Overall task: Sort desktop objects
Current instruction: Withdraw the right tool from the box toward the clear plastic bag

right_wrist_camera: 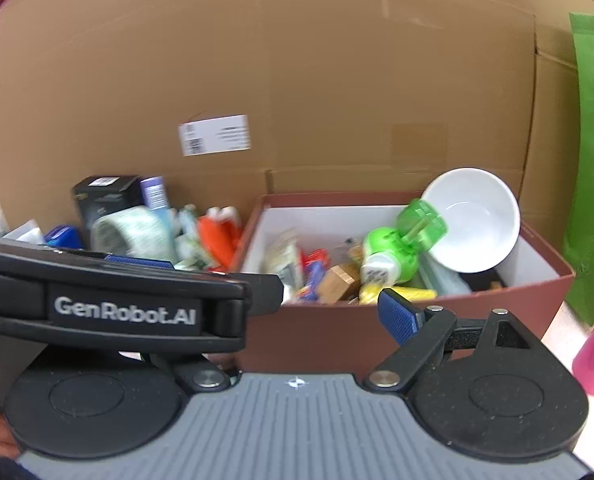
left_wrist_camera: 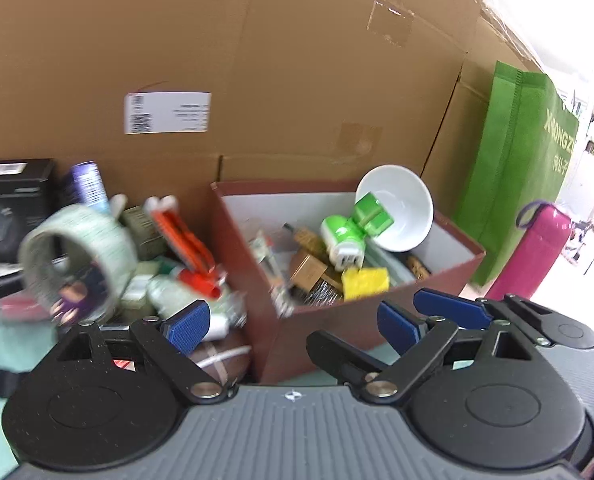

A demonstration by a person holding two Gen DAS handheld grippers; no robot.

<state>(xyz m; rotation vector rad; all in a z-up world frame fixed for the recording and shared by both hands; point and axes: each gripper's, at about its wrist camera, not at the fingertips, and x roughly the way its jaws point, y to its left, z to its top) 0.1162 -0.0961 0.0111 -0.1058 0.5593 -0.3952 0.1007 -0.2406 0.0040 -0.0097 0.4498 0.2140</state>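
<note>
Both grippers, left gripper (left_wrist_camera: 293,322) and right gripper (right_wrist_camera: 265,308), gape wide and empty before the brown box (left_wrist_camera: 337,320), where white bowl (left_wrist_camera: 401,208) and green plug-in device (left_wrist_camera: 353,232) top the clutter.

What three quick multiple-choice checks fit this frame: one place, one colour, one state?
1. Where is the white bowl?
A. in the brown box's right rear corner
B. on the pile left of the box
C. inside the green bag

2. What colour is the sponge in the brown box?
A. red
B. yellow
C. black

3. How does the left tool stand?
A. shut on the tape roll
B. shut on the bowl
C. open, holding nothing

Key: 1 A, it leans tilted against that corner; 2 B, yellow by the front wall; 3 C, its blue pads stand apart around nothing.
</note>
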